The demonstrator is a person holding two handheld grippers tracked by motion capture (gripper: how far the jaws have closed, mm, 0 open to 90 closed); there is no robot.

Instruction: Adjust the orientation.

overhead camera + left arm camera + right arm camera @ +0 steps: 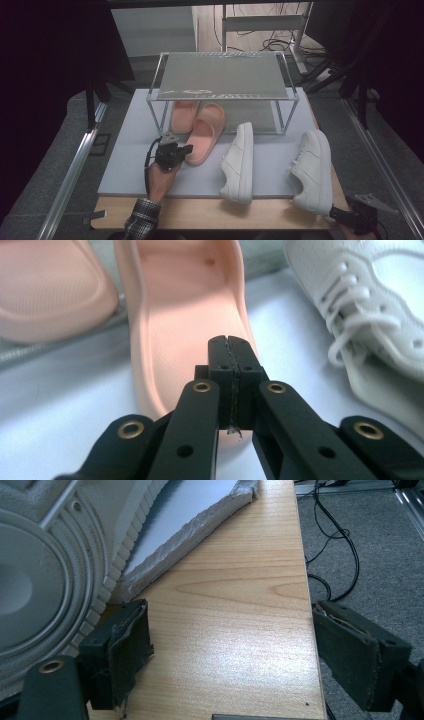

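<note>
A pink slipper (202, 137) lies on the pale mat (130, 165), toe under the shelf rack. My left gripper (187, 149) is at its heel end. In the left gripper view the left gripper (230, 342) hangs over the heel of the slipper (185, 315), pads pressed together with nothing visible between them. A second pink slipper (182, 115) lies beside it under the rack. Two white sneakers (240, 162) (312, 172) lie to the right. My right gripper (345, 215) is just behind the right sneaker's heel. It stands open (230, 615), the sneaker's sole (35, 580) beside its left jaw.
A metal shelf rack (222, 75) stands at the back of the mat. The wooden table (240, 580) shows past the mat's ragged edge (195, 515). Cables lie on the grey floor (350, 540) beyond the table's edge. Metal rails run along both sides.
</note>
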